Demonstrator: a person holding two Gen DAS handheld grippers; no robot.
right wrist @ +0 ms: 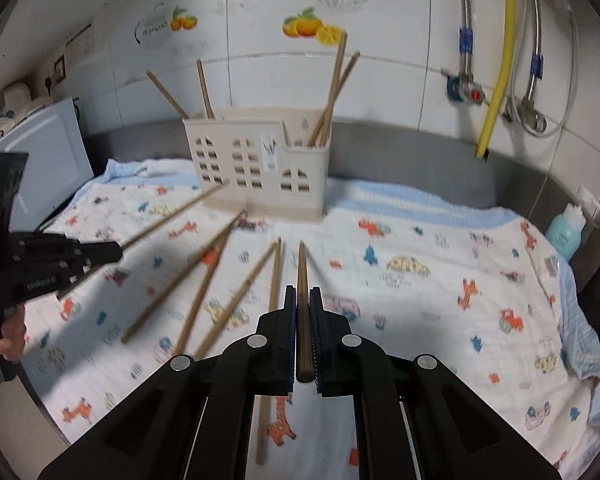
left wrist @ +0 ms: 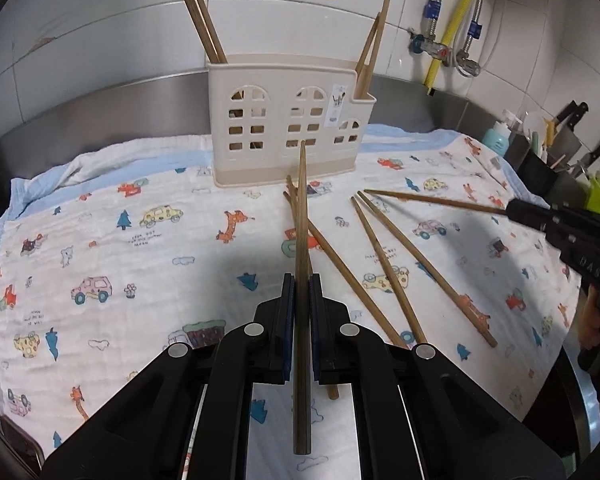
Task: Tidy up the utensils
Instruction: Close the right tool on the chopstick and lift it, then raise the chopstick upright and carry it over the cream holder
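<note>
A beige utensil holder (left wrist: 288,128) (right wrist: 260,168) with window cut-outs stands at the back of the cloth, with two chopsticks (left wrist: 202,20) in its left section and two (left wrist: 374,40) in its right. My left gripper (left wrist: 302,284) is shut on a wooden chopstick (left wrist: 301,208) that points toward the holder. My right gripper (right wrist: 303,294) is shut on another chopstick (right wrist: 301,268), also seen in the left wrist view (left wrist: 432,200). Several loose chopsticks (left wrist: 384,264) (right wrist: 204,280) lie on the cloth between the grippers.
A printed white cloth (left wrist: 120,240) covers the steel counter. Tiled wall and pipes (left wrist: 456,20) are behind. Knives and a teal bottle (left wrist: 496,136) stand at the right. A white board (right wrist: 48,160) leans at the left in the right wrist view.
</note>
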